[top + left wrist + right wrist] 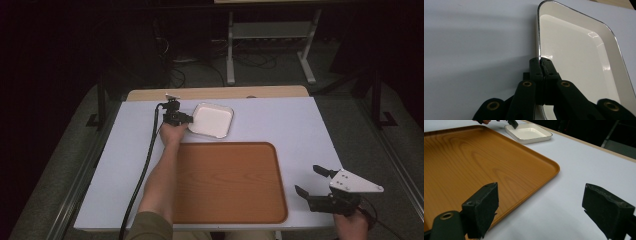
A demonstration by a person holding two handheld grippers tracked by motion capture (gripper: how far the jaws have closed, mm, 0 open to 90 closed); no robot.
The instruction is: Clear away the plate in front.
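— Which way does the white dish point(212, 120) run?

— Its long axis lies across the surface point(280, 125), slightly skewed, with the left short rim toward the left gripper point(184, 119). It sits at the far side, just beyond the wooden tray point(230, 185).

— And the fingers point(537, 67)?

— The left pair pinches that near rim, one finger outside the wall, one inside (seen close in the left gripper view). The right gripper point(310, 181) hovers right of the tray, well apart from the dish, its fingers spread with nothing between them.

— Anything in the containers?

— The dish holds nothing, and neither does the tray.
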